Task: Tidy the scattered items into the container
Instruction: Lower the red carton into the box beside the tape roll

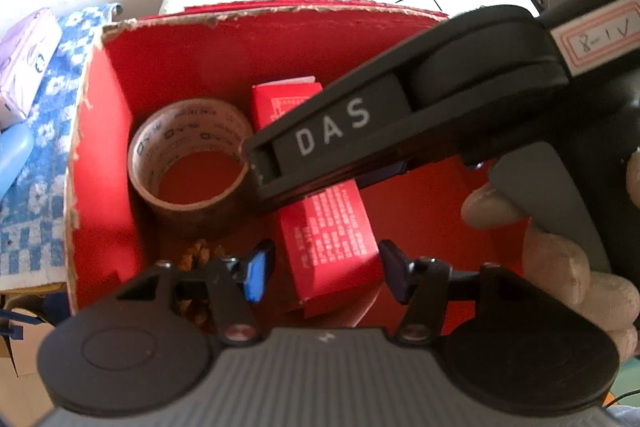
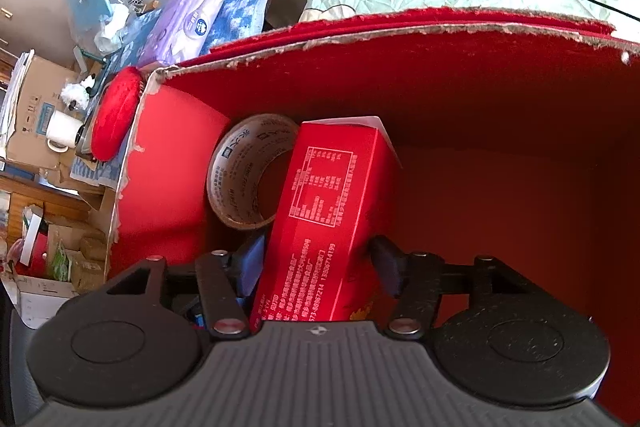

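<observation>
Red carton [image 2: 320,219] stands between right claw's [image 2: 316,267] spread jaws, long axis running up-frame, inside box [image 2: 480,39]; left claw [image 1: 324,271] also spread.

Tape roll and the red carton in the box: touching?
Touching. Right wrist view: the red carton leans across the tape roll, its edge overlapping the ring with no visible gap, inside the red box.

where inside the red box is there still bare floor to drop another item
Free: the red cardboard box's right half, bare floor from the red printed carton to the right wall. Crowded: the left side, where the brown tape roll sits between carton and left wall.
</observation>
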Demonstrator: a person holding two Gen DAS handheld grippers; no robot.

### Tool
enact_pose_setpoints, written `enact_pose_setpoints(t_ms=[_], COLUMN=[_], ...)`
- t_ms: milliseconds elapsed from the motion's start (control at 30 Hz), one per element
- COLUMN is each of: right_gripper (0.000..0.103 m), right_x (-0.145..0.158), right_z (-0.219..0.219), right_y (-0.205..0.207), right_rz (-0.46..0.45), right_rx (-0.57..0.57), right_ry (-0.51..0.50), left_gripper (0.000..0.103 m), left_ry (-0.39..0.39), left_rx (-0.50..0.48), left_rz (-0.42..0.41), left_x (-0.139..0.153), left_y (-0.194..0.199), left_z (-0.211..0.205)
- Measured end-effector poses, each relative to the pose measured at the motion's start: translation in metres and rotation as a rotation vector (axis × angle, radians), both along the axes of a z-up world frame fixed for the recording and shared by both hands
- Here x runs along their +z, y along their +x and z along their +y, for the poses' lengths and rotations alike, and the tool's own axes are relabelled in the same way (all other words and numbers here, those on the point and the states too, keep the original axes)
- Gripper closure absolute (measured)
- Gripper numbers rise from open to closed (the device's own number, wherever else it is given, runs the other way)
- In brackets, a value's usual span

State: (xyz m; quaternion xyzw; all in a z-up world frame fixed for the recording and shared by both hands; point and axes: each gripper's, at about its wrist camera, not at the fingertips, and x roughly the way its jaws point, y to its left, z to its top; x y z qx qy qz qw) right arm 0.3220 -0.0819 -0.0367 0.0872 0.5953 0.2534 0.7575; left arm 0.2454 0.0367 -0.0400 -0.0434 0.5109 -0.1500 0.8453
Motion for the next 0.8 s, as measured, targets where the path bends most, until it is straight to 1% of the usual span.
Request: enact_pose_setpoints(t_ms=[133, 233, 267, 367, 400, 467, 600, 800], right_gripper=[0.041, 0.041, 0.039, 0.040, 0.042, 0.043, 0.042, 0.042], right_x=[0.003, 0.009, 0.010, 0.012, 0.011, 0.010, 0.009, 0.008], right_z=[-0.004, -0.011, -0.011, -0.012, -0.012, -0.010, -0.009, -0.013], right_y=[-0.002, -0.003, -0.002, -0.001, -0.001, 0.000, -0.003, -0.002], right_rz=[-0.017, -0.032, -0.035, -0.039, -0.035, -0.023, -0.010, -0.008], right_rx=[-0.025, -0.046, -0.046, -0.046, -0.046, -0.045, -0.033, -0.047], right_ry=[-0.001, 0.025, 0.035, 0.035, 0.038, 0.039, 0.042, 0.056], left_gripper=[0.044, 0.044, 0.045, 0.045, 0.045, 0.045, 0.045, 0.044], left_ry=[-0.014, -0.030, -0.033, -0.030, -0.029, -0.020, -0.014, -0.014], left_rx=[-0.007, -0.014, -0.015, -0.015, -0.014, -0.012, -0.005, 0.008], left_rz=[0.004, -0.002, -0.004, -0.004, -0.004, -0.003, 0.001, 0.001], left_x=[0.001, 0.003, 0.004, 0.004, 0.004, 0.003, 0.002, 0.002], left_y=[-0.001, -0.003, -0.003, -0.003, -0.003, -0.003, -0.003, -0.003], left_z=[-0.002, -0.004, -0.004, -0.005, -0.005, -0.003, 0.000, 0.001])
